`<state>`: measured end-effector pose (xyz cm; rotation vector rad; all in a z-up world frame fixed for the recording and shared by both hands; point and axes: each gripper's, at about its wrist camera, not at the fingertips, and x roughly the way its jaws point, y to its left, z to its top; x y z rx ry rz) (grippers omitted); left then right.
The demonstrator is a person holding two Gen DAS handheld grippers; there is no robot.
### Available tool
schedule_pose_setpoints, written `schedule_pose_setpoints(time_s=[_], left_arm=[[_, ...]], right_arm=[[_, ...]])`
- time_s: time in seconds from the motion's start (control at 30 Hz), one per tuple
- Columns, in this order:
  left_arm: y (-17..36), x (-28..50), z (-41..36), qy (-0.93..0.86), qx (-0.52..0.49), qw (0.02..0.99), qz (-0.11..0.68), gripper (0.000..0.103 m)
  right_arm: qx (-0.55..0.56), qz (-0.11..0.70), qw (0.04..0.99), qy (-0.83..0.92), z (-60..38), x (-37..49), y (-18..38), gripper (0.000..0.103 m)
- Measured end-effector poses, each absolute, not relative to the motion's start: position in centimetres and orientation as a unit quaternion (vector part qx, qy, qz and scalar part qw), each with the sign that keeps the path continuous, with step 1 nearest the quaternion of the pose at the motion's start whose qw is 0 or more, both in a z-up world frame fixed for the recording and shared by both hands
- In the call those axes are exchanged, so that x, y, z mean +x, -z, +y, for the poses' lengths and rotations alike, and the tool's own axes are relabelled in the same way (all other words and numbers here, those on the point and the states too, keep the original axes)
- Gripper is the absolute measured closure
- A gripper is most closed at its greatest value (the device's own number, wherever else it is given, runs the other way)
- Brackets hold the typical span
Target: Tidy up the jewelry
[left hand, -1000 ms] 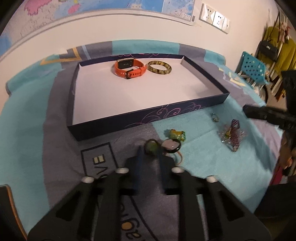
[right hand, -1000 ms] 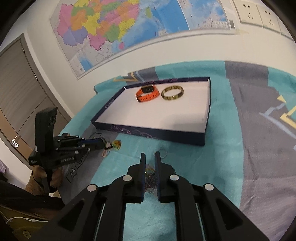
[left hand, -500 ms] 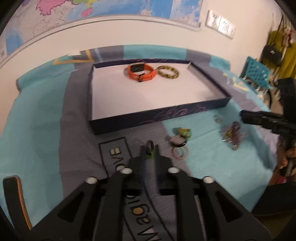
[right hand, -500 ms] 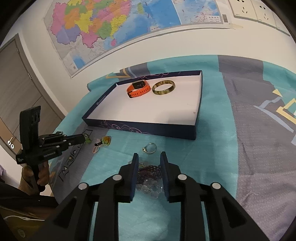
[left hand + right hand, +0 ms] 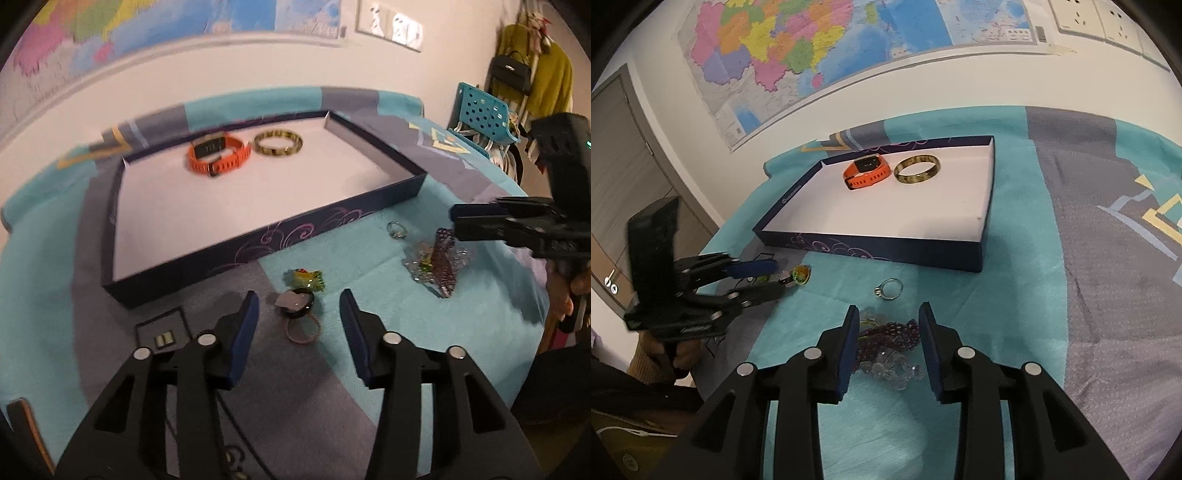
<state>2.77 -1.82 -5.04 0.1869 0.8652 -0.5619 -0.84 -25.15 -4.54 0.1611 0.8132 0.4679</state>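
A watch and a bangle were laid side by side in the tray, toward twelve o'clock. A ring was placed between the tray and the bead pile, at six o'clock.

Left gripper: fingers spread wide, nothing held, pointing toward 12 o'clock, angled down. Right gripper: fingers likewise spread, nothing clamped, pointing toward 12 o'clock. Each is hand-held from below.

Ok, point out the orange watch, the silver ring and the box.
orange watch (image 5: 867, 172), right wrist view, on its strap.
silver ring (image 5: 889, 288), right wrist view, on its band.
box (image 5: 886, 254), right wrist view, on its near dark wall.
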Motion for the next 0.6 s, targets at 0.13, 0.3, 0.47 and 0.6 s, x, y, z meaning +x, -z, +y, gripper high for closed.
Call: schedule_pose_setpoints(time_s=[0.13, 0.3, 0.47, 0.6], left_arm=[[5.6, 3.4, -1.7, 0.264, 0.08, 0.86, 0.43, 0.067], [5.8, 2.4, -1.7, 0.268, 0.085, 0.857, 0.431, 0.082], [5.7, 1.0, -1.7, 0.284, 0.089, 0.854, 0.427, 0.084], [5.7, 0.3, -1.5, 0.285, 0.095, 0.855, 0.423, 0.082]], right_arm=[[0.074, 0.39, 0.887, -0.236, -24.5, -1.0, 4.4, 0.072], [0.057, 0.389, 0.878, -0.274, -21.6, -0.6, 4.4, 0.072], [0.028, 0.387, 0.866, -0.315, -17.6, 0.4, 4.2, 0.072], [0.016, 0.399, 0.848, -0.349, -15.1, 1.1, 4.9, 0.072]])
